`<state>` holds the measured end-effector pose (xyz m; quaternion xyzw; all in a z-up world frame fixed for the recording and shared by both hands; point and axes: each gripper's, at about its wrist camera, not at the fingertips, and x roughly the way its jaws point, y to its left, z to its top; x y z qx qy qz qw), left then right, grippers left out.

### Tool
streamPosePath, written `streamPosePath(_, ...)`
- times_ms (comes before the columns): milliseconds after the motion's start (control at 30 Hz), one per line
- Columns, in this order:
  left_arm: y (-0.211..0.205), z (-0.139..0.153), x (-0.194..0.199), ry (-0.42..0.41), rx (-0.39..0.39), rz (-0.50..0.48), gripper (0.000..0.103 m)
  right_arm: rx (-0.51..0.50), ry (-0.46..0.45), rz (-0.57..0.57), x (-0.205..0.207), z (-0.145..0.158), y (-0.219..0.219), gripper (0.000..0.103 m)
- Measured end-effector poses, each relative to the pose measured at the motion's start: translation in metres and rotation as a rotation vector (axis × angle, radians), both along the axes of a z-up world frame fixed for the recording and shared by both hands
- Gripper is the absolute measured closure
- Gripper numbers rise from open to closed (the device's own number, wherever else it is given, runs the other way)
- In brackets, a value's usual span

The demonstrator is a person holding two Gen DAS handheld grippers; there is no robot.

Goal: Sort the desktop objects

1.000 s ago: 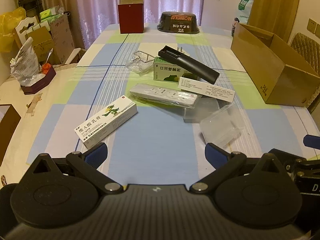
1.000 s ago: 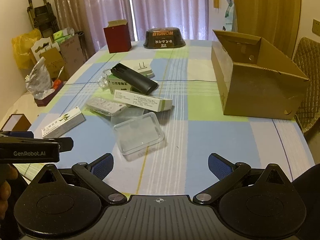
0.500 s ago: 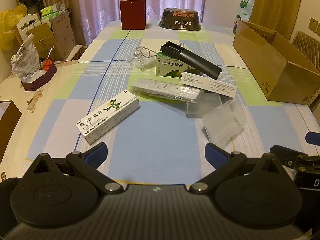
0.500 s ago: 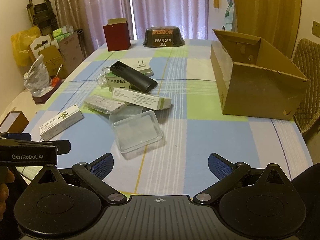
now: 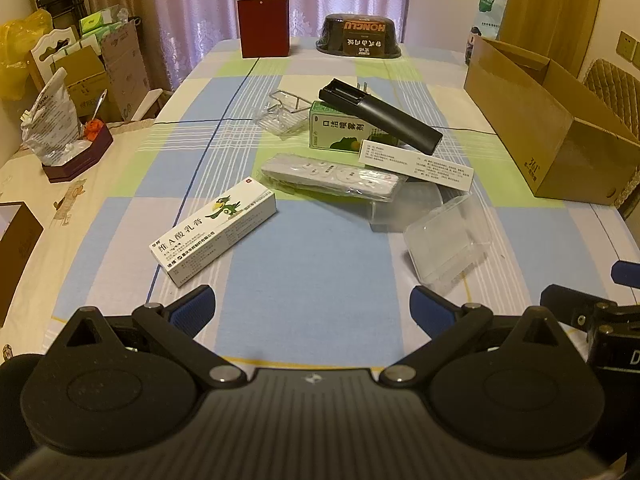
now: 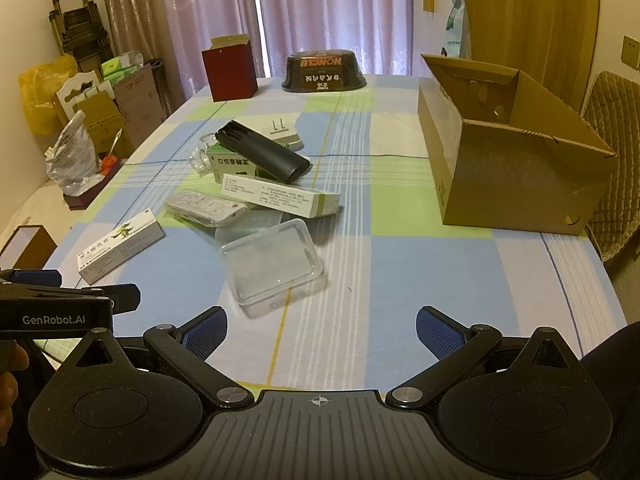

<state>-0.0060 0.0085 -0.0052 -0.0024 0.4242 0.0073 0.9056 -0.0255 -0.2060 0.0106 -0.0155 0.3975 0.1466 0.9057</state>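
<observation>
Clearly, much of the heap in the middle of the table (image 5: pixel 304 264) is only half seen. The green box (image 5: pixel 340 132) is partly covered by the black remote (image 5: pixel 380 118) lying slantwise over it; its characters are too blurred to read with confidence. A white plug (image 6: pixel 282 136) shows only its prongs and top edge behind the remote. The white power strip (image 5: pixel 332 176) rests partly on a clear tub (image 5: pixel 404 208), whose far side is hidden under the long white box (image 5: pixel 416 164); that box's fine print cannot be read. The clear lid (image 6: pixel 272 268) lies tilted against the tub, nearest the right gripper (image 6: pixel 320 332). A clear dish with a wire frame (image 5: pixel 284 118) sits just beside the green box and is hard to make out.

Apart from the heap, nearer the left gripper (image 5: pixel 312 306), lies the ointment box (image 5: pixel 214 232), bearing a cartoon bird and large Chinese characters. The dark bowl (image 6: pixel 324 72) at the far end reads "HONGLU" upside down. "GenRobot.AI" shows on the left tool's side in the right wrist view. The open cardboard box (image 6: pixel 516 172) stands at the table's right edge, well apart from the heap; a dark red box (image 5: pixel 263 22) stands beside the bowl.

Both sets of jaws are spread wide and hold nothing, above bare cloth at the near edge. Each tool is cut off at the other view's border.
</observation>
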Motion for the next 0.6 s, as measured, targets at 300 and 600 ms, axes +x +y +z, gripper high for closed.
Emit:
streamPosePath(300,-0.0005,-0.0001,0.0000,0.004,0.002,0.001,0.001,0.004,0.003,-0.005,0.0004,0.0005,-0.0009,0.000)
streamPosePath(600,0.0003,-0.0002,-0.0005,0.006,0.001,0.003,0.001,0.008,0.004,-0.007,0.0006,-0.0001,-0.0020,0.000)
